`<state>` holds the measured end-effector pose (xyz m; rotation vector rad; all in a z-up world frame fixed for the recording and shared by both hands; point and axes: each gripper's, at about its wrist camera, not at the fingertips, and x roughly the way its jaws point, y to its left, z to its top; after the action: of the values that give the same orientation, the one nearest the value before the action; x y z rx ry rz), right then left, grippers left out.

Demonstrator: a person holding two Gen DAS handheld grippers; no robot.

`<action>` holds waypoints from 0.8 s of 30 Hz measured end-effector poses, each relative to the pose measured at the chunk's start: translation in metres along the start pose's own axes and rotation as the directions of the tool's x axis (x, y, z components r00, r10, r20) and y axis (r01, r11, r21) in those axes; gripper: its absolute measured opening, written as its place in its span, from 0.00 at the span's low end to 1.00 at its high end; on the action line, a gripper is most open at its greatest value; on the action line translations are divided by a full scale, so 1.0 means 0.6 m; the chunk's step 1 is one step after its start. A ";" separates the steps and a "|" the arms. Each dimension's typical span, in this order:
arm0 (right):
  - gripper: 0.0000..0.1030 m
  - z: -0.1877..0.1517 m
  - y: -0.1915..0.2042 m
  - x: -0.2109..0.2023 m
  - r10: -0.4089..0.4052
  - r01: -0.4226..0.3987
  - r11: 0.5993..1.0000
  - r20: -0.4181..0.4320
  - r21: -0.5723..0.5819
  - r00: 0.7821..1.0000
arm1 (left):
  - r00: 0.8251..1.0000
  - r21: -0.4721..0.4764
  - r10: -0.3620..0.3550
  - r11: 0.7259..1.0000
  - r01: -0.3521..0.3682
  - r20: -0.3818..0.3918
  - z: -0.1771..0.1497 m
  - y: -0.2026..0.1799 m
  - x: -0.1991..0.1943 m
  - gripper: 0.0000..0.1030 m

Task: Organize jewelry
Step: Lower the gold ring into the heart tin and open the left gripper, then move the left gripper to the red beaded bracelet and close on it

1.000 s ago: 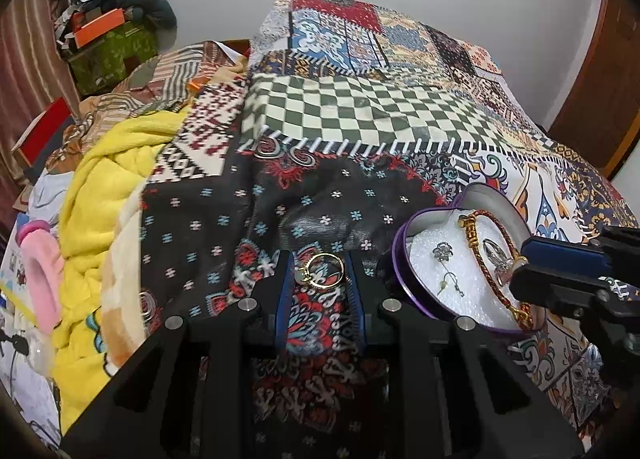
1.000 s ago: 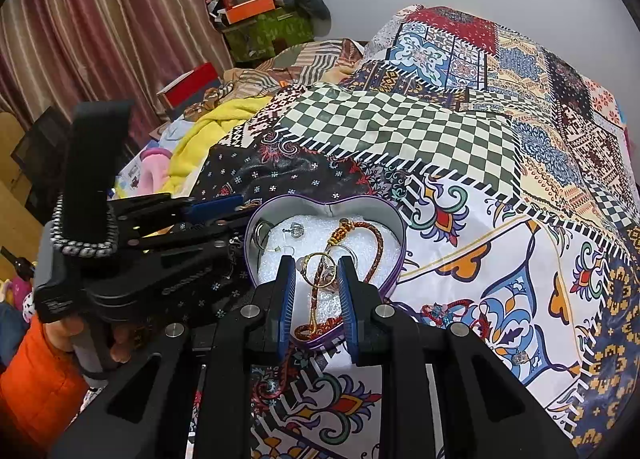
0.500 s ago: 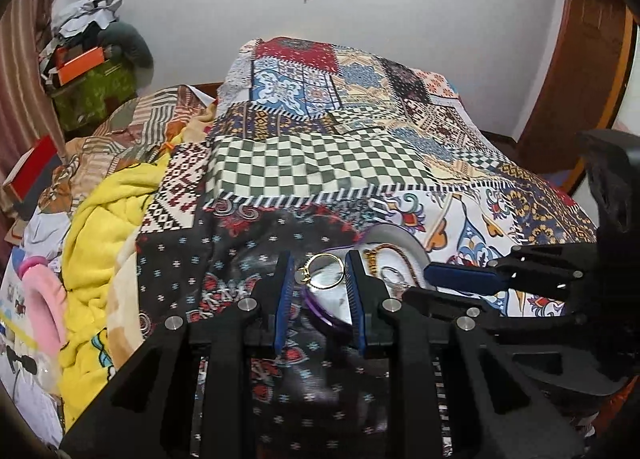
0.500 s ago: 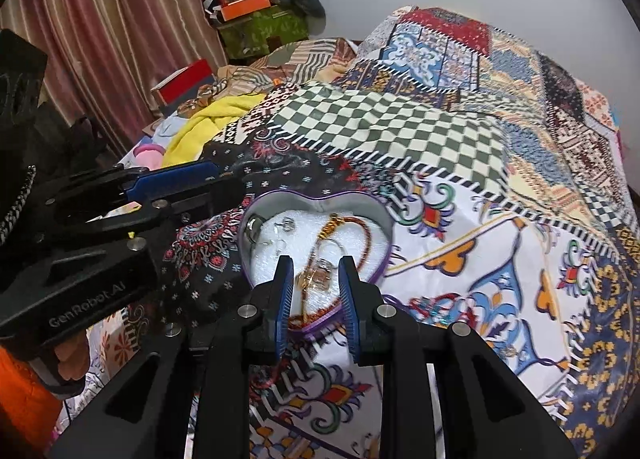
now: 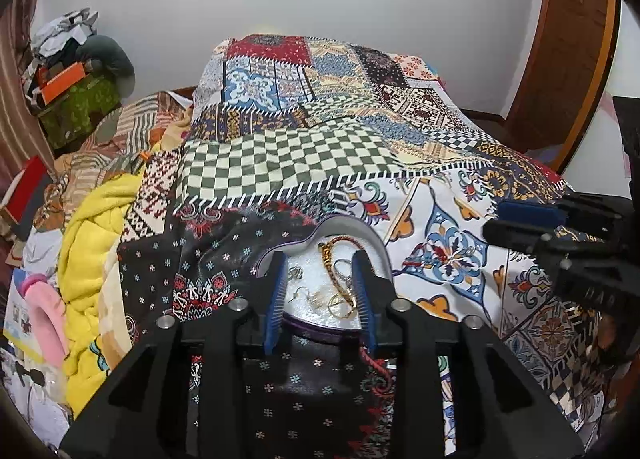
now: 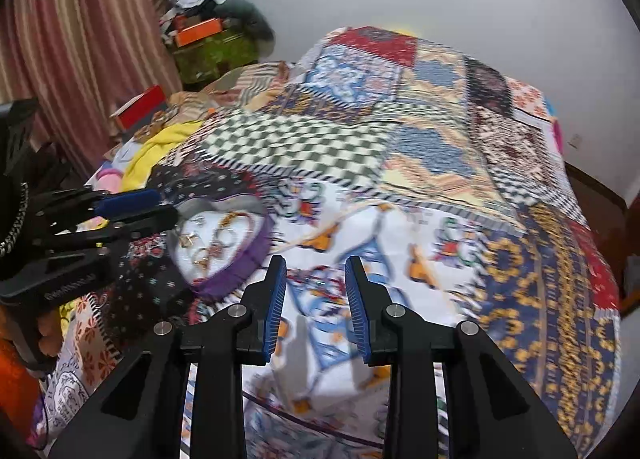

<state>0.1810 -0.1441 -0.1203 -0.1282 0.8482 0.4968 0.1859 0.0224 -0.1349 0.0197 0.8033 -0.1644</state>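
Observation:
A purple heart-shaped tin [image 5: 353, 227] with white padding lies on the patchwork bedspread. Inside it are a red-and-gold bracelet [image 5: 326, 255], a gold ring [image 5: 340, 305] and small earrings [image 5: 297, 274]. My left gripper [image 5: 320, 261] stands open directly over the tin, one finger on each side of the jewelry and nothing held. The right gripper [image 6: 316, 269] is open and empty above the white patterned patch, to the right of the tin [image 6: 250, 259]. Each wrist view shows the other tool: the right gripper [image 5: 524, 219] and the left gripper [image 6: 132, 205].
The patchwork bedspread [image 5: 288, 155] covers the bed. A yellow blanket [image 5: 86, 243] and a pink item [image 5: 44, 311] lie at the left edge. Boxes and clothes [image 5: 68, 71] pile up by the wall, and a wooden door [image 5: 560, 59] stands at the right.
The left gripper came over the tin, opened and dropped the gold ring inside. The right gripper opened, let go of the bracelet and swung away to the right.

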 end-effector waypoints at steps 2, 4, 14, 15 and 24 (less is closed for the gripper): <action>0.27 -0.003 -0.016 -0.012 -0.017 0.017 1.000 0.007 0.016 1.000 | 1.000 0.006 0.008 1.000 -0.008 0.005 0.005 -0.007 -0.005 0.36; 0.27 -0.007 -0.030 -0.023 -0.034 0.034 0.999 0.013 0.032 0.999 | 1.000 0.004 0.006 1.000 -0.006 0.005 0.010 -0.016 -0.010 0.36; 0.32 -0.032 -0.089 -0.062 -0.076 0.074 0.994 0.022 0.087 0.997 | 0.998 0.047 -0.055 0.997 0.055 -0.009 0.018 -0.091 -0.008 0.40; 0.34 -0.034 -0.094 -0.064 -0.076 0.074 0.993 0.021 0.089 0.997 | 0.998 0.049 -0.066 0.997 0.067 -0.019 0.016 -0.100 -0.003 0.40; 0.34 -0.063 -0.121 -0.049 -0.064 0.067 0.992 -0.027 0.107 0.998 | 0.980 0.004 -0.131 0.991 0.133 -0.148 -0.020 -0.159 0.078 0.40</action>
<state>0.1725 -0.2302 -0.1297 -0.0626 0.8894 0.3880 0.1949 -0.0771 -0.1724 -0.0082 0.9520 -0.2972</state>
